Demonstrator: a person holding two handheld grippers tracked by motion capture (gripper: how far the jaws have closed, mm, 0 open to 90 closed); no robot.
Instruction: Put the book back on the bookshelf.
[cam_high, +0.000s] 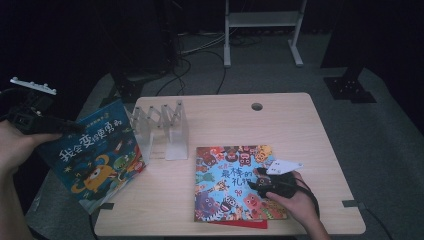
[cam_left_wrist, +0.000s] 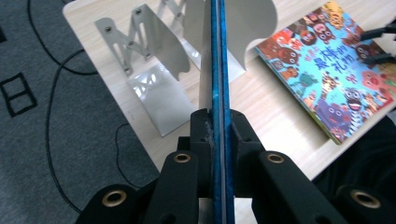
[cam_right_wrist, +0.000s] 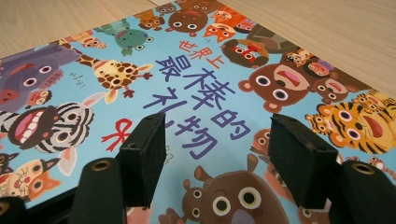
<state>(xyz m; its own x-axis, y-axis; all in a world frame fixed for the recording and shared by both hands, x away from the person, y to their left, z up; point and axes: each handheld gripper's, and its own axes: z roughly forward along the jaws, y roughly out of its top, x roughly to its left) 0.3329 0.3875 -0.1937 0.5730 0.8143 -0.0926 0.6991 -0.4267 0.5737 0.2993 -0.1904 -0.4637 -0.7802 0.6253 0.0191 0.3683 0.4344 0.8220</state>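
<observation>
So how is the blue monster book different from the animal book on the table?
The blue monster book is lifted and tilted at the table's left edge, pinched in the left claw; the animal book lies flat on the table. The right claw sits open over the animal book, gripping nothing. Both are colourful picture books with Chinese titles.
</observation>
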